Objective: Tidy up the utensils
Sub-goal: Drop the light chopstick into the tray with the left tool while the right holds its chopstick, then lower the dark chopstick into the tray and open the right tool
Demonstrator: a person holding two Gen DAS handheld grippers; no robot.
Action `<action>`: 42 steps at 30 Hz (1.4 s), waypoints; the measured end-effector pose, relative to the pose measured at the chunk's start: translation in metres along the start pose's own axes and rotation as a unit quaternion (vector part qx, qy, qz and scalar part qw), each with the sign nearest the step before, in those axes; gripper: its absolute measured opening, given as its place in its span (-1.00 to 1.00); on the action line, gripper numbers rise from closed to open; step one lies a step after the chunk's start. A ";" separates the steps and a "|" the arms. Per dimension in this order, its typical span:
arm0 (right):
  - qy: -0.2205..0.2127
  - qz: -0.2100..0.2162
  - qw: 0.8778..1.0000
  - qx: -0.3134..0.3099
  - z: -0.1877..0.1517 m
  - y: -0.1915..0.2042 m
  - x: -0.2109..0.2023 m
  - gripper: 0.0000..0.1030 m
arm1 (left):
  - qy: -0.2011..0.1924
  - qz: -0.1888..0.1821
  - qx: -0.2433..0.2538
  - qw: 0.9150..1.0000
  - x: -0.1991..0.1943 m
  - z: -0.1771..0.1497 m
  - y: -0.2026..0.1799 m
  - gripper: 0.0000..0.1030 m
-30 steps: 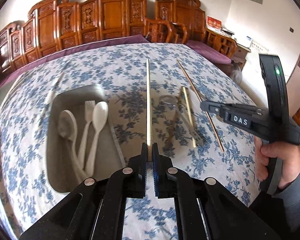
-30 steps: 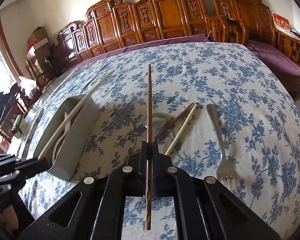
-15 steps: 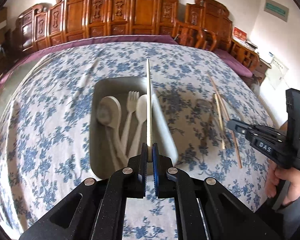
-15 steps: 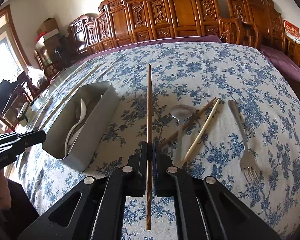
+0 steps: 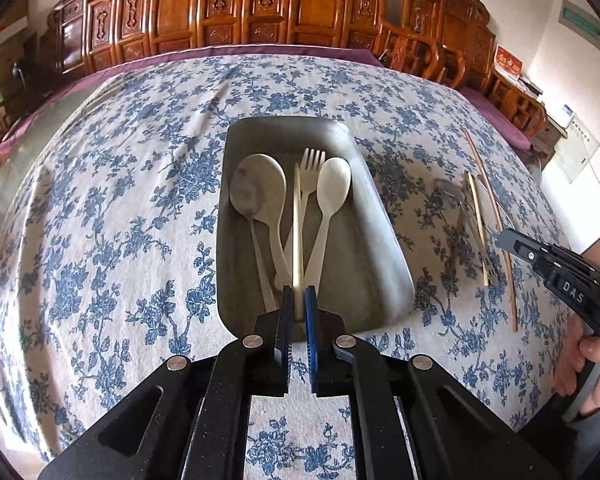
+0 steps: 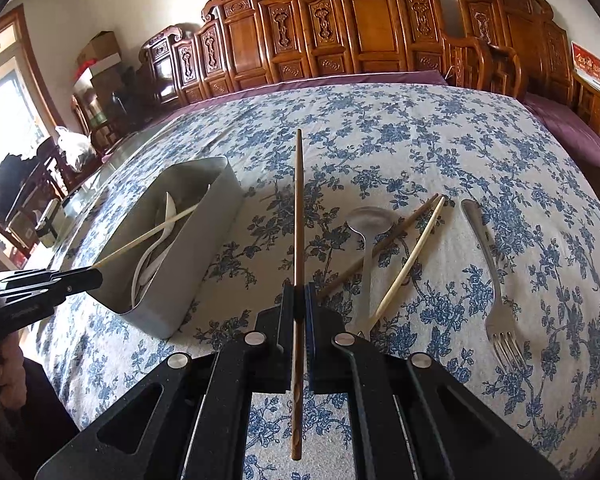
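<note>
Left wrist view: the left claw (image 5: 298,308) hangs over the near end of the grey tray (image 5: 384,240), and its jaws are opening around the pale chopstick (image 5: 297,224), which sits between them. The stick's long axis runs straight away from the claw, down the tray's length, over the white fork (image 5: 310,176) and between the large spoon (image 5: 258,192) and the white spoon (image 5: 332,188), so I judge it only has to drop to land lengthwise inside. Further right on the tabletop (image 5: 100,200) lie the loose utensils still to be sorted. In the right wrist view the tray sits off to the left, and the right claw (image 6: 299,300) is clamped on a brown chopstick (image 6: 299,208) pointing forward, parallel to the tray's side. Its route to the tray is leftwards; the loose metal spoon (image 6: 368,232), two chopsticks and metal fork (image 6: 496,300) lie to its right.
</note>
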State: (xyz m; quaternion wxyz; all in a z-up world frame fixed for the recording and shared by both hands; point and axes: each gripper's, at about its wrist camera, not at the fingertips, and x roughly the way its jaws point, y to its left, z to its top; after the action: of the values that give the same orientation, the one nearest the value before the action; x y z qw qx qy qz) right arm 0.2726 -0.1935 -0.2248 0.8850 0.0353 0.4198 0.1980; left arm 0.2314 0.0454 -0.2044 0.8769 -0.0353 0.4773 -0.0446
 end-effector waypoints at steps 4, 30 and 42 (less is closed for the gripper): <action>0.003 0.000 1.000 -0.004 -0.001 0.001 0.002 -0.88 | -0.009 -0.004 -0.004 1.000 -0.003 0.002 0.002 -0.55; -0.012 0.092 0.993 -0.071 0.062 0.129 0.037 -0.88 | -0.090 0.036 -0.024 0.995 -0.043 0.027 0.052 0.16; 0.019 0.072 0.994 -0.077 0.059 0.145 0.090 -0.88 | -0.111 0.042 -0.021 0.993 -0.049 0.030 0.065 0.60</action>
State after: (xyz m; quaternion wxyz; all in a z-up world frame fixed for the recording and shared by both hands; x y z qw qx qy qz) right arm 0.3222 -0.0197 -0.2189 0.8606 -0.0068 0.4162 0.2934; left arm 0.2333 0.1156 -0.1538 0.9245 -0.0379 0.3792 0.0066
